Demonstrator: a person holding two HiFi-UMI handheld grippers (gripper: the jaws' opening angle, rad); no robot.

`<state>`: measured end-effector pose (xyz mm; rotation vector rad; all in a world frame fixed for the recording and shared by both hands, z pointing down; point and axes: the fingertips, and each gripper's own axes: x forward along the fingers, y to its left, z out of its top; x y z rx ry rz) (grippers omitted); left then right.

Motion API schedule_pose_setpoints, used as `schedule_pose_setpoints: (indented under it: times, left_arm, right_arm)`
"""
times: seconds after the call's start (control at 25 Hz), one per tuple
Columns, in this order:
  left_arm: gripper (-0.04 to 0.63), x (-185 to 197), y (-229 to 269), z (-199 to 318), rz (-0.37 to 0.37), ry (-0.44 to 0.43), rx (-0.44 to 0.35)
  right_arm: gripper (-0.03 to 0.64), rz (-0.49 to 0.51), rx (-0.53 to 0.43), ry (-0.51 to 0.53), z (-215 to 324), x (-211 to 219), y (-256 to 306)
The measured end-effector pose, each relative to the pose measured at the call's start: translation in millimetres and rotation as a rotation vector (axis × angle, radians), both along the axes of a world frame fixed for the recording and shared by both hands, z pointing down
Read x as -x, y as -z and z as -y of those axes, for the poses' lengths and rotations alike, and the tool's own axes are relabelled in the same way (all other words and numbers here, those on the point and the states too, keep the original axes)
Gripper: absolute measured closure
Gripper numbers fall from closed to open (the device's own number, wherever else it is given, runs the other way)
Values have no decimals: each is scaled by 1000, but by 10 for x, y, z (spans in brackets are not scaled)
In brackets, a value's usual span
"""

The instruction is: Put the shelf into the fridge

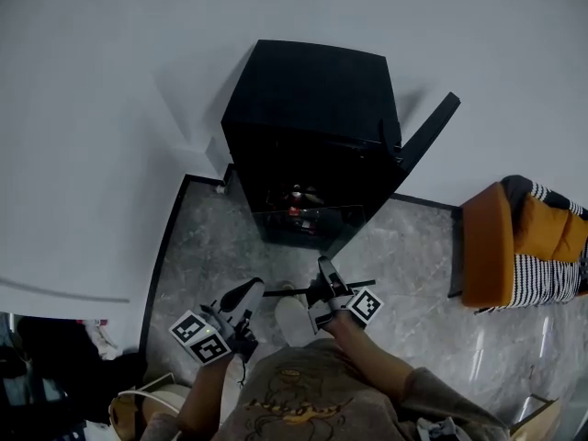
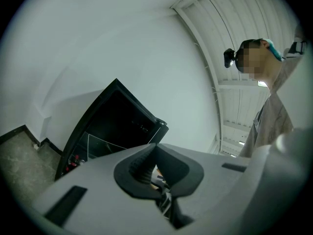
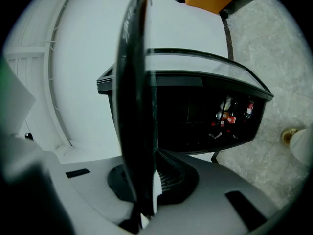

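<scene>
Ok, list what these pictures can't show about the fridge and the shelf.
Fridge interior: head view, too dark.
Bottles, their labels: right gripper view, too small.
Shelf, its far end: right gripper view, the rim runs off the top edge.
Fridge door, its inner face: head view, seen edge-on.

Left gripper: lower centre of the head view, pointing up and right; jaws together.
Right gripper: just right of it, pointing up-frame; jaws clamped on the dark edge of the shelf.
Left forearm: bare, rising from bottom edge.
Right forearm: bare, angled in from lower right.
</scene>
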<state>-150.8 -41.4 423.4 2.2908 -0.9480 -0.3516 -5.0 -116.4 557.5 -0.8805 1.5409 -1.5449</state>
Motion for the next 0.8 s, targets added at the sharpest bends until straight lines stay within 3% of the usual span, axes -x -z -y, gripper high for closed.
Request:
schedule_pose_setpoints:
  times: [0.56, 0.8]
  left_arm:
    - [591, 54, -312, 146, 11, -48, 74]
    - [591, 88, -447, 204, 6, -48, 110]
  right_arm:
    - [591, 28, -3, -76, 498, 243, -516]
    - [591, -9, 2, -85, 638, 247, -734]
